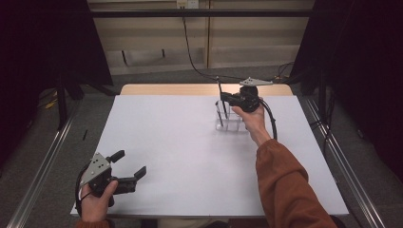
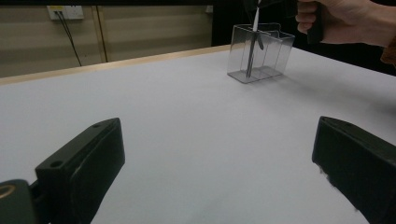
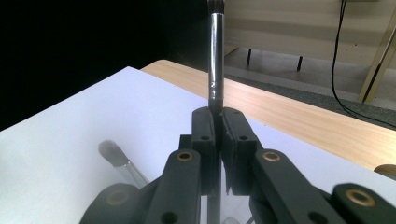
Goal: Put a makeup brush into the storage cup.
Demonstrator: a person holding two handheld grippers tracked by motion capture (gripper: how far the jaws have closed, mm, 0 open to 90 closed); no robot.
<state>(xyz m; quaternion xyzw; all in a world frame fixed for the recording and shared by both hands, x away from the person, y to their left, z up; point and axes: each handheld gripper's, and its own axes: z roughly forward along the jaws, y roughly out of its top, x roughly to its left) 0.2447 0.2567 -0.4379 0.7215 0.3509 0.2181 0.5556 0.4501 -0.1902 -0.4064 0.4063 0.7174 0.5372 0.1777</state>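
No brand, label or legible writing appears on any item; the only markings are faint rings on the brush's metal ferrule, unreadable.

The right gripper (image 1: 227, 99), black with a grey three-cornered plate on top, is held above the far right part of the white matte tabletop (image 1: 190, 152). Its jaws are pressed together, pinching the slim make-up brush with a silvery metal ferrule and dark bristle tip (image 3: 215, 60). The brush stands upright, its lower end inside the clear plastic compartmented organiser box (image 1: 230, 121), which sits on the table directly below the gripper. In the left gripper view the brush shaft (image 2: 252, 46) runs down into one of the box's compartments; which compartment cannot be told. In the right gripper view a second brush with a soft grey rounded head (image 3: 114, 155) lies tilted, low and to the left of the jaws, blurred.

The left gripper (image 1: 130, 164) rests at the near left corner of the table, well apart from the box, its jaws spread wide with nothing between them.

Surroundings: a light wooden table edge (image 1: 166, 89) shows beyond the white surface; a black cable (image 1: 190, 52) hangs down the beige panelled wall behind; metal rails (image 1: 43, 161) flank the table. Nothing obstructs the path between box and left gripper. The person's right sleeve (image 1: 285, 190) is rust-orange fabric.
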